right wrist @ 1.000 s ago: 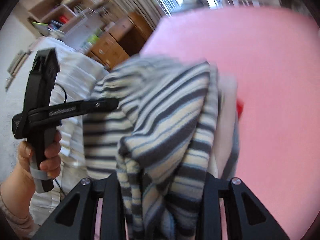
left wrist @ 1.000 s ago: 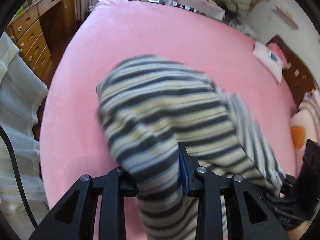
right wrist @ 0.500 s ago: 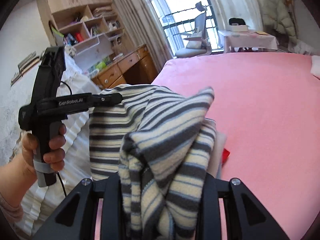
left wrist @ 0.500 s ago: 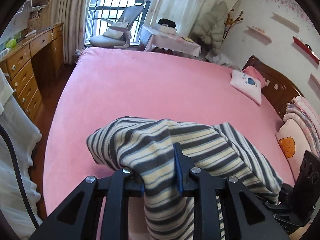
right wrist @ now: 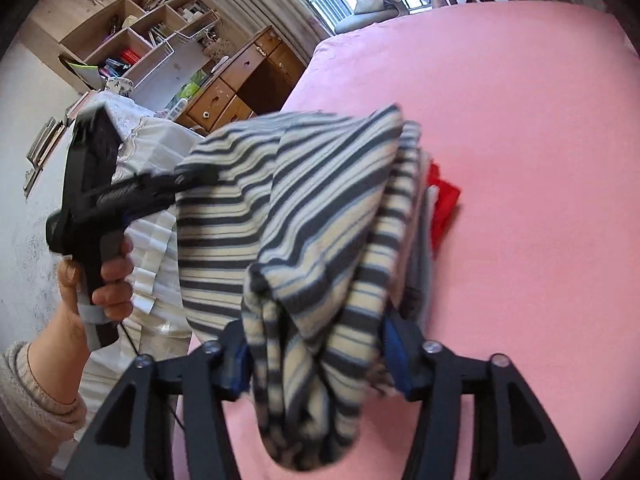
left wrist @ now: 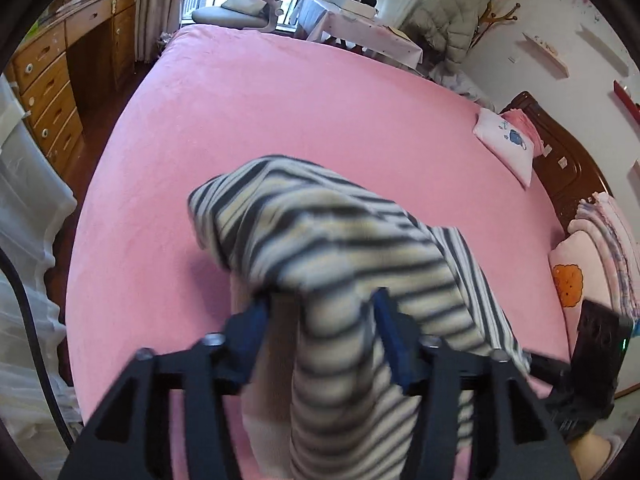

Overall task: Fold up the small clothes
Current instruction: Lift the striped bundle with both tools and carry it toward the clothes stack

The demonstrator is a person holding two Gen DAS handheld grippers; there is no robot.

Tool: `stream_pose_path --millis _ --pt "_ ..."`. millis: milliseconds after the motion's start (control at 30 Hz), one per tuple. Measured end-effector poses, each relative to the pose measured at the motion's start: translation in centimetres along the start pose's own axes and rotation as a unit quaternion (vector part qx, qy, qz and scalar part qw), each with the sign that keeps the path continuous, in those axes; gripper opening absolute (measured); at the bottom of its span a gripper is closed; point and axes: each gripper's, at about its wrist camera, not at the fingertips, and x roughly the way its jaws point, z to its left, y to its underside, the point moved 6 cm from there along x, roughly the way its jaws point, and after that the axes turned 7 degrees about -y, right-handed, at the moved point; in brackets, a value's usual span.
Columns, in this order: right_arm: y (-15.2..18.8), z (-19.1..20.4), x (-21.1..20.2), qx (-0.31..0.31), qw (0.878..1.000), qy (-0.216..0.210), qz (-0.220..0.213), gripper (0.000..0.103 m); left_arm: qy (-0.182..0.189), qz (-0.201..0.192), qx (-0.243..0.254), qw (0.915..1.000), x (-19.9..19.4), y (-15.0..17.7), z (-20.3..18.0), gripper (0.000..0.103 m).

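Left wrist view showed the left tool (left wrist: 320, 320) with its jaws opening, a bunched fold of the striped garment (left wrist: 340, 240) still lying between the blue pads: it touched the right pad, while a clear gap showed at the left pad, so the cloth looked let go. The garment draped out over the pink bed (left wrist: 280, 100), probably lifted there so it could be laid flat for folding. From the right wrist view, the right tool (right wrist: 316, 344) was likewise opening, with a thick hanging bundle of the same garment filling the space between its pads; whether they still pressed it I could not tell. A hand (right wrist: 92, 272) gripped the left tool's handle at the side, its tip tucked under the cloth's far edge. Both tools apparently released together so the cloth would drop evenly. Something red (right wrist: 444, 200) lay on the bed beside the garment.
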Motion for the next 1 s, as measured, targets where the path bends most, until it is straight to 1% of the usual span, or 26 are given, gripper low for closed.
stream_pose_path --millis 33,67,100,167,267,333,433,500,567,700,800,900,1000 --pt "0.2 0.2 -0.6 0.000 1.000 -0.002 -0.003 0.061 0.002 -0.002 0.002 1.0000 -0.5 0.6 0.0 0.060" --pt "-0.7 0.2 -1.1 0.004 1.000 -0.004 -0.007 0.064 0.005 -0.001 0.006 1.0000 -1.0 1.2 -0.3 0.061" --pt "-0.7 0.1 -1.7 0.008 1.000 -0.005 -0.010 0.065 0.008 0.001 0.009 0.9999 -1.2 1.6 -0.7 0.061" --pt "-2.4 -0.2 -2.1 0.017 1.000 -0.007 -0.020 0.069 0.012 0.007 0.012 0.9998 -1.8 3.1 -1.0 0.061" --pt "-4.7 -1.3 -2.2 0.034 0.999 -0.012 -0.029 0.070 0.028 0.017 0.010 0.9994 -2.3 5.4 -1.7 0.061" --pt "-6.3 -1.7 -1.5 0.040 0.999 -0.013 -0.030 0.070 0.037 0.020 0.017 0.9990 -2.4 7.1 -2.6 0.061" --pt "-9.1 -1.9 -0.1 0.031 0.999 0.000 -0.029 0.070 0.011 0.008 0.039 0.9991 -2.0 8.6 -3.5 0.061" --pt "-10.7 -1.4 0.8 0.017 1.000 0.006 -0.026 0.070 0.013 0.016 0.034 0.9992 -1.5 9.3 -3.7 0.061" --pt "-11.5 -0.9 1.9 0.003 1.000 0.013 -0.016 0.070 0.013 0.014 0.024 0.9995 -1.3 9.6 -3.5 0.061" --pt "-11.7 -1.2 4.3 -0.008 0.999 0.029 0.016 0.070 0.019 0.019 0.008 0.9996 -1.2 9.9 -3.3 0.061" --pt "-11.3 -2.2 5.5 0.005 0.999 0.032 0.034 0.070 0.019 0.025 0.013 0.9994 -1.2 10.1 -3.4 0.061" --pt "-10.9 -3.0 6.1 0.030 0.999 0.011 0.040 0.070 0.020 0.039 0.012 0.9990 -0.9 10.3 -3.3 0.061" --pt "-10.7 -3.4 6.7 0.053 0.997 -0.031 0.045 0.069 0.020 0.047 0.006 0.9987 -0.6 10.2 -3.1 0.061"
